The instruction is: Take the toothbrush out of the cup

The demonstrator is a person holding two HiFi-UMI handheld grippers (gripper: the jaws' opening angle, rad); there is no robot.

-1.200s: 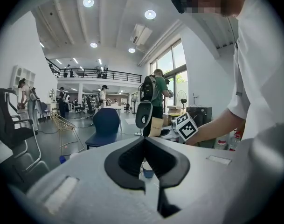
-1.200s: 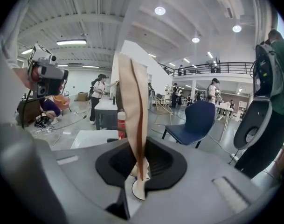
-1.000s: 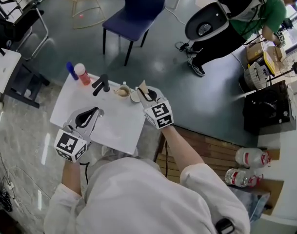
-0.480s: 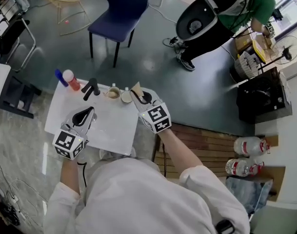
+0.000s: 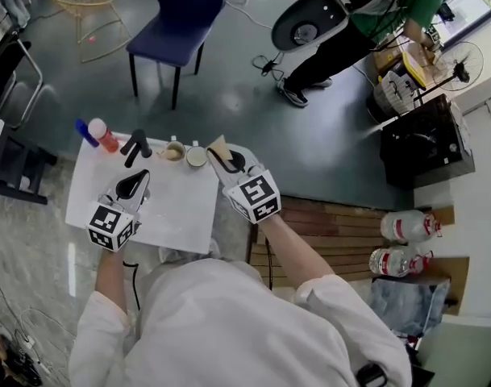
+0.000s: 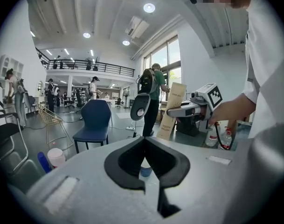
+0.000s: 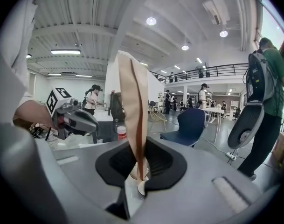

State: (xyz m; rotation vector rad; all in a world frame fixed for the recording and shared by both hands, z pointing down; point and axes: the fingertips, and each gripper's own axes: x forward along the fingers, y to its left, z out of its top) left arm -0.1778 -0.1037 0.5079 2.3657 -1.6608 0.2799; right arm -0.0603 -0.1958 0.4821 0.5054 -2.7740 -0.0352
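My right gripper [image 5: 221, 159] is shut on a tan cardboard toothbrush box [image 5: 219, 146], which stands upright between its jaws [image 7: 135, 125]. The box's lower end hangs just over two small cups, a beige one [image 5: 174, 150] and a white one [image 5: 197, 156], at the table's far edge. Whether it still touches a cup I cannot tell. My left gripper [image 5: 139, 181] hovers over the white table [image 5: 181, 216] to the left, shut with nothing in it [image 6: 144, 141]. In the left gripper view the right gripper [image 6: 188, 110] and the box [image 6: 172, 111] show at the right.
A blue bottle [image 5: 85, 132], a red bottle with a white cap [image 5: 103, 134] and a black two-handled tool [image 5: 135, 144] stand at the table's far left. Beyond are a blue chair [image 5: 176, 22] and a person in green [image 5: 366, 6]. Water bottles [image 5: 406, 228] lie on the floor at the right.
My right gripper has risen a little with the box in it. My left gripper has sunk toward the table. Neither grip has changed.
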